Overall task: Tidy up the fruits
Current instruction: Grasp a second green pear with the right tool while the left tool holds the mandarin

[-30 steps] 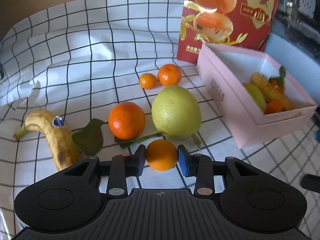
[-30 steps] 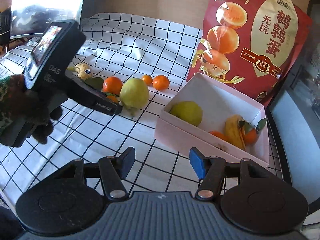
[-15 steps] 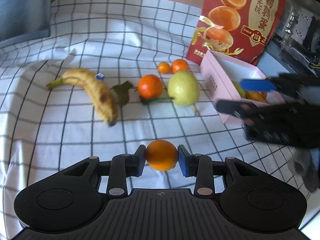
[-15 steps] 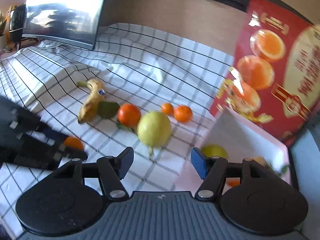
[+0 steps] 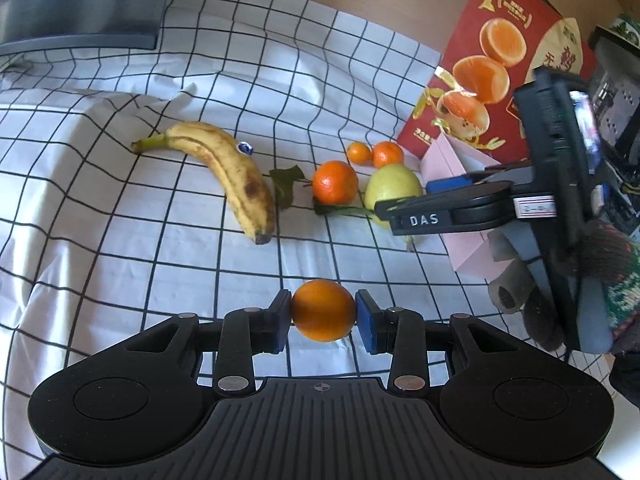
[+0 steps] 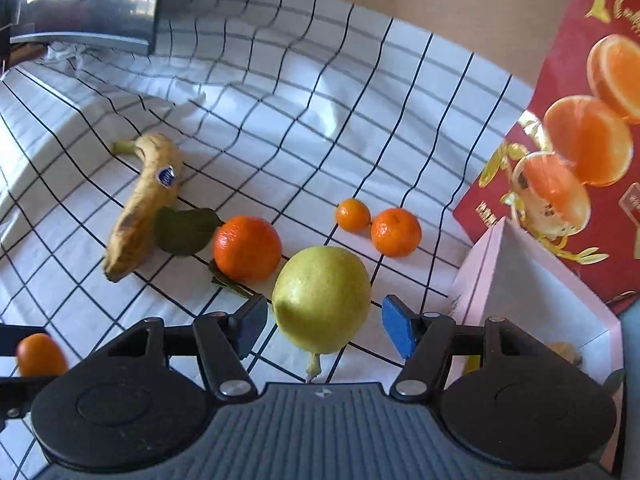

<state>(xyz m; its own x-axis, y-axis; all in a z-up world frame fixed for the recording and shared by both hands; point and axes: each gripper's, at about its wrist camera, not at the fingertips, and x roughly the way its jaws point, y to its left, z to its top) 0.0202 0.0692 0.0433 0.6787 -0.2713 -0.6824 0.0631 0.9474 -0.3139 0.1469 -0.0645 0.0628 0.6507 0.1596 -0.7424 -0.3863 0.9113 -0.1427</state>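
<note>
Jaws of the left gripper (image 5: pixel 323 316) are clamped on a small round orange tangerine (image 5: pixel 323 310), held above the white black-gridded cloth (image 5: pixel 120 240) on the table. Beyond lie a spotted yellow banana (image 5: pixel 228 172) and the right gripper (image 5: pixel 404 204).

Right wrist view: the right gripper (image 6: pixel 324 324) has its jaws spread wide either side of a yellow-green pear (image 6: pixel 322 296), not gripping it; an open pink cardboard box (image 6: pixel 532 300) sits just beside.
</note>
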